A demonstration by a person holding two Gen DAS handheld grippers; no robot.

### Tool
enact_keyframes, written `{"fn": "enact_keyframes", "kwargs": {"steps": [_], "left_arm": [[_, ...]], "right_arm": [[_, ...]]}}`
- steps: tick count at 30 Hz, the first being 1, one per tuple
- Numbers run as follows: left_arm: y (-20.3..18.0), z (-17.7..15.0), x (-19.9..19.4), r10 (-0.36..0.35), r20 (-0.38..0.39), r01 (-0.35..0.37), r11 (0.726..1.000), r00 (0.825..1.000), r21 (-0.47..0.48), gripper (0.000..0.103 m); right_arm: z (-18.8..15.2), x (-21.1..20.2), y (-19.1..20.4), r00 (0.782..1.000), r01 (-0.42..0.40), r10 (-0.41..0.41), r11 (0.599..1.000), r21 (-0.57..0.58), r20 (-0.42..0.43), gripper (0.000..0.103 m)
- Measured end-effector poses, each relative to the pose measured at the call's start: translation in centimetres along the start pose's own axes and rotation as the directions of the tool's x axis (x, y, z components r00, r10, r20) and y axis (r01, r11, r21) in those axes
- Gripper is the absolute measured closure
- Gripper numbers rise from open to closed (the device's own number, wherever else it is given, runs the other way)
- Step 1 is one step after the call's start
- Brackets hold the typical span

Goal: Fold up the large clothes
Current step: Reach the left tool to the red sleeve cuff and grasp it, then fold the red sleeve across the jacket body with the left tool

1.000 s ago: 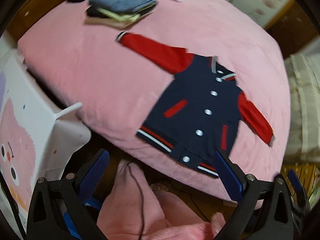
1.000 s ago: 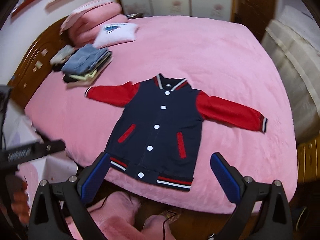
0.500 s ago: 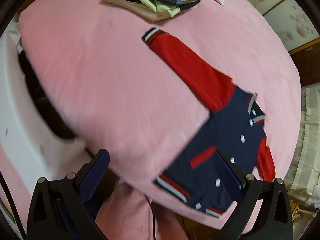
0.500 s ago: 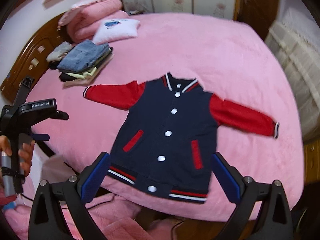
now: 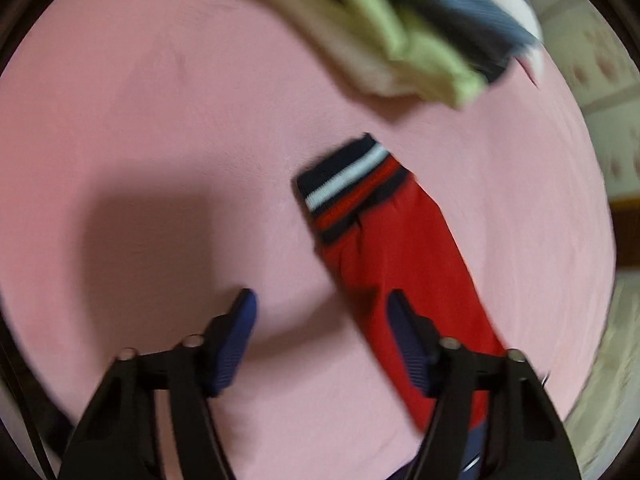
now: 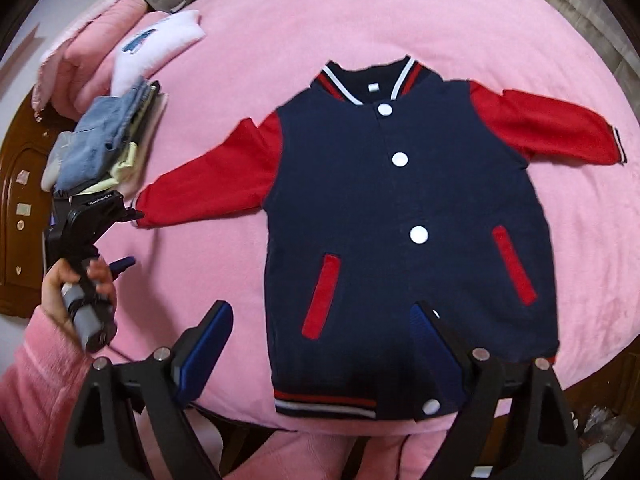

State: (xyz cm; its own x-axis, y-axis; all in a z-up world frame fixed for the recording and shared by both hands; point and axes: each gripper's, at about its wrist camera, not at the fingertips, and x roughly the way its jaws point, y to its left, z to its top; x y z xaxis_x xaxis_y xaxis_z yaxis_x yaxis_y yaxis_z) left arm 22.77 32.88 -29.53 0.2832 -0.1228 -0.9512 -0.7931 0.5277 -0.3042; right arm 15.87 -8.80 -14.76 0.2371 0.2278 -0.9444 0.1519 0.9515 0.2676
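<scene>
A: Left tool [image 5: 320,320] first. How does it stand?
B: Its jaws have just been closing and are about half apart, pointing down over the pink plush bed cover [image 5: 160,120]. Nothing is gripped; one blue pad lies over the red sleeve with the striped navy, white and red cuff [image 5: 396,248], the other over bare cover.
A: Which way does the sleeve run?
B: Diagonally, cuff towards the stack of folded clothes in beige, lime and denim blue [image 5: 400,40] at the top; the view is blurred.
A: And the right tool [image 6: 320,328]?
B: Wide, though its jaws have just closed a little, and empty. It hangs over the lower half of the navy varsity jacket with red sleeves and white snaps [image 6: 400,220].
A: How does the jacket lie?
B: Flat, front up, snapped shut, collar away from the camera, hem at the bed's near edge, sleeves spread to both sides. The left hand [image 6: 76,284], in a pink sleeve, holds its tool by the far sleeve's cuff.
</scene>
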Motion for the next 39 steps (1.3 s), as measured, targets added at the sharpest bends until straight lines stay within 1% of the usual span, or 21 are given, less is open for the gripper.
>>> {"fn": "enact_keyframes", "kwargs": {"steps": [1, 3, 5, 6, 11, 15, 17, 19, 20, 22, 24, 27, 29, 30, 31, 33, 34, 36, 37, 38, 39], "left_arm": [[0.5, 0.6, 1.1, -0.014, 0.010, 0.014, 0.998, 1.000, -0.053, 0.046], [0.8, 1.3, 1.8, -0.060, 0.050, 0.064, 0.994, 0.997, -0.092, 0.049], [0.5, 1.9, 2.1, -0.116, 0.087, 0.123, 0.990, 0.989, -0.075, 0.065], [0.2, 2.0, 2.3, -0.132, 0.084, 0.137, 0.989, 0.988, -0.059, 0.079], [-2.4, 2.1, 1.7, -0.099, 0.121, 0.092, 0.994, 0.988, 0.061, 0.083], [-5.3, 0.7, -2.2, -0.218, 0.188, 0.186, 0.968, 0.958, 0.169, 0.084], [-7.5, -0.4, -3.4, -0.247, 0.167, 0.200, 0.946, 0.955, 0.253, 0.084], [-10.1, -1.9, -4.4, -0.270, 0.132, 0.210, 0.913, 0.954, 0.349, 0.084], [-11.7, -3.3, -4.9, -0.292, 0.112, 0.225, 0.887, 0.950, 0.403, 0.084], [-14.7, -6.0, -5.4, -0.337, 0.067, 0.261, 0.828, 0.939, 0.497, 0.083], [-18.2, -9.3, -5.5, -0.372, 0.019, 0.290, 0.754, 0.928, 0.590, 0.083], [-22.7, -13.5, -4.5, -0.374, -0.050, 0.308, 0.673, 0.926, 0.672, 0.081], [-25.9, -16.3, -2.8, -0.320, -0.090, 0.282, 0.629, 0.943, 0.724, 0.066], [-26.8, -17.3, -2.3, -0.289, -0.101, 0.264, 0.610, 0.952, 0.747, 0.045], [-27.6, -18.5, -2.1, -0.260, -0.106, 0.245, 0.589, 0.960, 0.770, 0.029], [-28.0, -19.8, -2.0, -0.246, -0.089, 0.217, 0.566, 0.965, 0.796, 0.026], [-27.6, -21.2, -2.8, -0.240, -0.077, 0.204, 0.563, 0.968, 0.801, 0.024], [-26.7, -22.1, -3.2, -0.198, -0.047, 0.158, 0.589, 0.979, 0.792, 0.018], [-26.3, -21.5, -2.8, -0.164, -0.034, 0.130, 0.621, 0.986, 0.773, 0.016], [-23.0, -21.5, -2.9, -0.134, -0.029, 0.110, 0.647, 0.991, 0.754, 0.016], [-22.1, -21.4, -2.2, -0.097, -0.029, 0.087, 0.672, 0.995, 0.736, 0.016]], "right_arm": [[0.2, 0.7, 0.0, 1.000, 0.002, -0.002, 1.000, 0.006, -0.003, 0.013], [0.5, 1.7, -0.2, 1.000, -0.002, 0.002, 1.000, 0.019, -0.012, 0.013], [0.7, 2.6, -0.6, 1.000, -0.010, 0.011, 0.999, 0.031, -0.028, 0.013], [0.8, 3.0, -0.7, 0.999, -0.010, 0.011, 0.999, 0.032, -0.038, 0.013], [1.7, 4.4, -1.4, 0.999, -0.010, 0.011, 0.999, 0.035, -0.048, 0.013], [2.9, 4.3, -2.4, 1.000, -0.022, 0.023, 0.999, 0.048, -0.009, 0.013], [3.6, 3.8, -3.2, 0.999, -0.039, 0.038, 0.997, 0.059, 0.031, 0.013], [4.2, 3.1, -4.3, 0.995, -0.062, 0.056, 0.995, 0.075, 0.082, 0.013], [4.5, 2.8, -4.8, 0.993, -0.072, 0.064, 0.994, 0.080, 0.101, 0.013], [5.0, 2.3, -5.9, 0.988, -0.084, 0.071, 0.992, 0.090, 0.136, 0.013], [5.6, 1.9, -7.1, 0.985, -0.078, 0.061, 0.992, 0.101, 0.161, 0.013], [6.3, 1.7, -9.3, 0.982, -0.066, 0.041, 0.989, 0.134, 0.182, 0.013], [6.6, 1.8, -10.8, 0.982, -0.068, 0.037, 0.984, 0.167, 0.186, 0.013], [6.6, 1.9, -11.4, 0.982, -0.067, 0.033, 0.981, 0.180, 0.184, 0.013], [6.8, 2.1, -12.3, 0.983, -0.064, 0.028, 0.979, 0.195, 0.180, 0.013], [6.8, 2.4, -13.4, 0.984, -0.063, 0.026, 0.976, 0.208, 0.176, 0.013], [7.0, 2.6, -14.0, 0.984, -0.069, 0.032, 0.974, 0.215, 0.175, 0.013], [7.3, 2.9, -14.7, 0.983, -0.101, 0.064, 0.970, 0.219, 0.173, 0.013], [7.6, 3.3, -14.9, 0.982, -0.126, 0.090, 0.968, 0.219, 0.168, 0.013], [8.1, 3.7, -15.0, 0.980, -0.153, 0.119, 0.964, 0.216, 0.161, 0.013], [8.6, 4.2, -14.8, 0.976, -0.185, 0.155, 0.960, 0.209, 0.151, 0.013]]}}
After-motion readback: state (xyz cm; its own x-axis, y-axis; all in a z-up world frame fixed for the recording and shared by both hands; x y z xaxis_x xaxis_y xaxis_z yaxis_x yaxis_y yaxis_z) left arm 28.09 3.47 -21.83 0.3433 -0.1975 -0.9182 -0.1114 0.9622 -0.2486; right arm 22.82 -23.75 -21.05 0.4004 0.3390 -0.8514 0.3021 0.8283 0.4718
